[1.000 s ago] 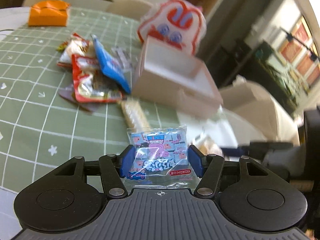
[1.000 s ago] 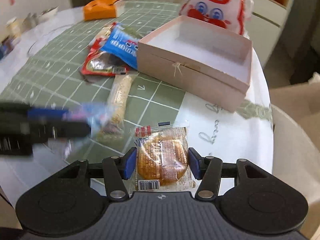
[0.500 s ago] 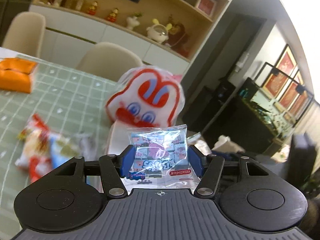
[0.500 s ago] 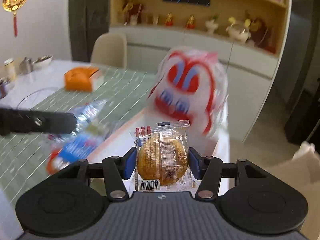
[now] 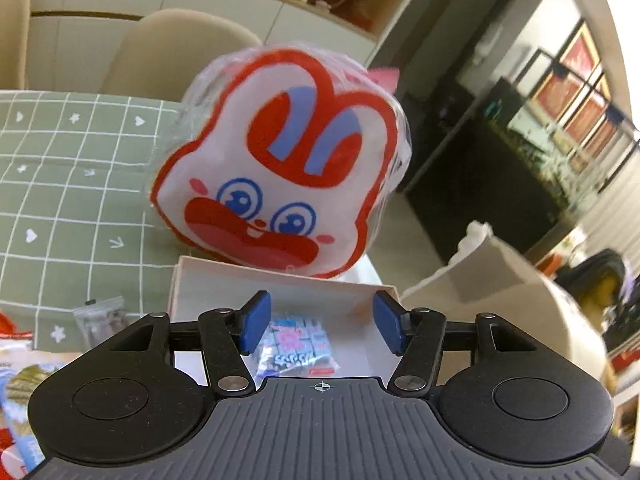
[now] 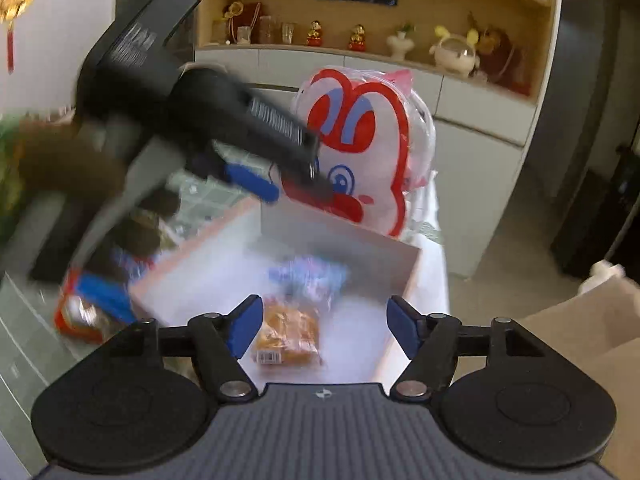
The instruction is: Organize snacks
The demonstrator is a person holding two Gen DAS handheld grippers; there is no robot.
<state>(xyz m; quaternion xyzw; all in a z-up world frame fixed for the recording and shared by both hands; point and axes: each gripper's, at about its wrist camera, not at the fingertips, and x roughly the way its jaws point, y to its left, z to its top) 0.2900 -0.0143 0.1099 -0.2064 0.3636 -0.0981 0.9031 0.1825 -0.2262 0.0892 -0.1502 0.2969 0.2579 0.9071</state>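
The table (image 5: pixel 72 184), under a green grid cloth, carries an open pale box (image 5: pixel 280 292) at its right edge, with a rabbit-face bag (image 5: pixel 280 176) touching the box's far wall. Left of the box, loose snack packets (image 6: pixel 92 312) lie on the cloth. The left gripper (image 5: pixel 320 326) is open above the blue-pink candy packet (image 5: pixel 298 346) on the box floor; the right gripper (image 6: pixel 324 330), jaws just opening, has released the orange cake packet (image 6: pixel 288 336), now near the box's front wall.

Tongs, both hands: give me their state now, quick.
Left tongs: open, holding nothing; the blue candy packet lies in the box.
Right tongs: just opened, holding nothing; the orange cake packet lies in the box.
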